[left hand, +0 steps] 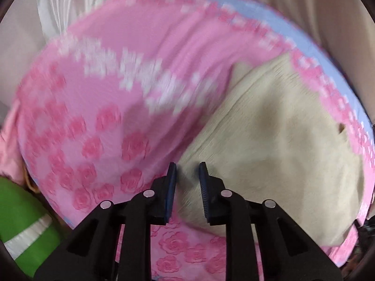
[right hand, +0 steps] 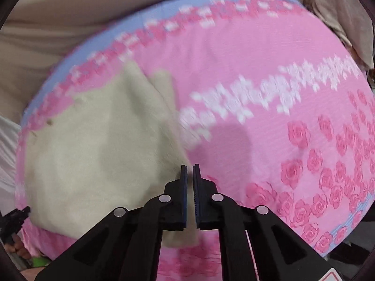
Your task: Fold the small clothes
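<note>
Left wrist view shows the left gripper (left hand: 187, 167) with its jaws nearly together over the edge of a cream garment (left hand: 269, 128) spread on the pink rose-patterned bedspread (left hand: 105, 98); cloth appears pinched between them, though motion blur makes that uncertain. In the right wrist view, the right gripper (right hand: 189, 168) has its jaws almost closed on the garment's near corner. If either pinch is shallow, the corner could slip free during the fold, or the jaws could snag the bedspread and drag it along.
</note>
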A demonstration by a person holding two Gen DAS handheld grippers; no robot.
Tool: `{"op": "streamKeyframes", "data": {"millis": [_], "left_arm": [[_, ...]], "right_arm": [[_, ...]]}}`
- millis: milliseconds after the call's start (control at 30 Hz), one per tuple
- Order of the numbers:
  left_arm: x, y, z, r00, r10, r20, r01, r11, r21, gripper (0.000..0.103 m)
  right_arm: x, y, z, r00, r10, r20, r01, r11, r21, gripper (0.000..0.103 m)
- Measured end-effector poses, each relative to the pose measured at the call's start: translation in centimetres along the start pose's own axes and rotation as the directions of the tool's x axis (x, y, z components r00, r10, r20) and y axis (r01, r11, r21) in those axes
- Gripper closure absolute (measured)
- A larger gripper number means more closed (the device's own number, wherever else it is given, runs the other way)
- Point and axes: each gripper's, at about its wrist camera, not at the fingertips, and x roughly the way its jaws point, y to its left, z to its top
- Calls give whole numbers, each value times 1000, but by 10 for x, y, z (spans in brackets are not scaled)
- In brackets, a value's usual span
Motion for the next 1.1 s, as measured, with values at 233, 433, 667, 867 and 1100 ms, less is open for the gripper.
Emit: {"op": "streamKeyframes", "data": {"millis": [233, 433, 667, 867, 1100], "left_arm": [[0, -87, 33, 993, -85, 83, 70, 982, 176, 72], [48, -112, 34, 1000, 10, 24, -15, 976, 219, 73], [51, -114, 31, 999, 26, 22, -30, 975, 220, 72], [50, -113, 30, 999, 30, 21, -34, 974, 226, 72], [52, -116, 31, 999, 38, 23, -43, 969, 242, 71]], "right_arm": [[65, 70, 61, 999, -1, -49, -7, 986, -168, 96], [80, 61, 86, 998, -55, -36, 51, 994, -99, 102], [99, 53, 73, 990, -125, -59, 115, 982, -149, 103], [66, 87, 67, 1000, -8, -30, 2, 982, -188, 95], [110, 93, 78, 991, -75, -108, 52, 979, -198, 103]]}}
